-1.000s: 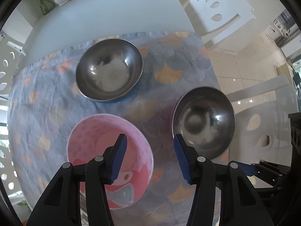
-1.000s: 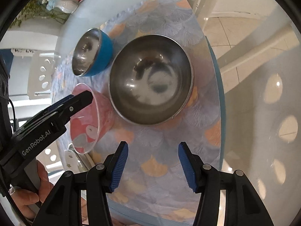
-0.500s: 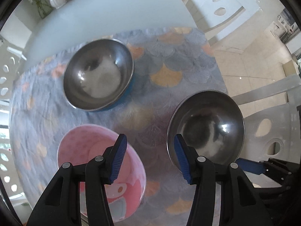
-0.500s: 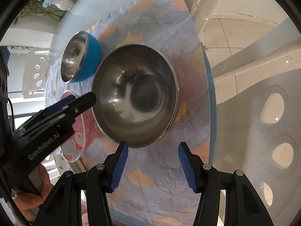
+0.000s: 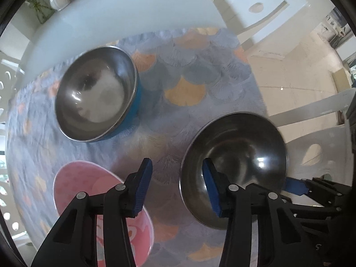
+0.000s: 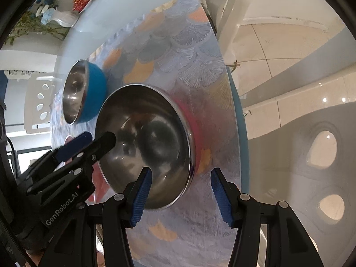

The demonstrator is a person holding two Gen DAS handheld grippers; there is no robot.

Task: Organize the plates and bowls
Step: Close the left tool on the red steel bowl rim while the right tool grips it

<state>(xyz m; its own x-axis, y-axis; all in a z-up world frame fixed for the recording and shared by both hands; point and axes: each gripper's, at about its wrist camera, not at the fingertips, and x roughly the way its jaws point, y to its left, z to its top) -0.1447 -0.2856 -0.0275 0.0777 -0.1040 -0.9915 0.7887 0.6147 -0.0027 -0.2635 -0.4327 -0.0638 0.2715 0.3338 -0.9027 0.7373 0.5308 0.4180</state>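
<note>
Both grippers hang over the steel bowl, and the coming move turns on its rim. We see the left gripper pointing almost straight down in the lower middle of its frame, jaws partly open and empty; they have just been closing a little, with the bowl's left rim now between them, one pad inside the bowl and the other over the cloth, neither pressing yet as far as we can tell. In the right wrist view the right gripper sits at the bottom middle, jaws about half open and empty, straddling the bowl's lower right rim in the same way: the left pad lies over the inside, the right pad over the cloth beyond. So each hand is at an opposite side of one bowl, and we judge neither clearly nearer. The bowl is round, so no axis matters, only the rim edge. The blue bowl stands in the upper left of the left view, well apart; the pink bowl lies at lower left, just beside the left gripper's outer finger. Against the earlier frames, the steel bowl has grown and slid under both grippers as they came down, and the left jaws, which before framed bare cloth between pink and steel bowls, now bracket the steel rim.
</note>
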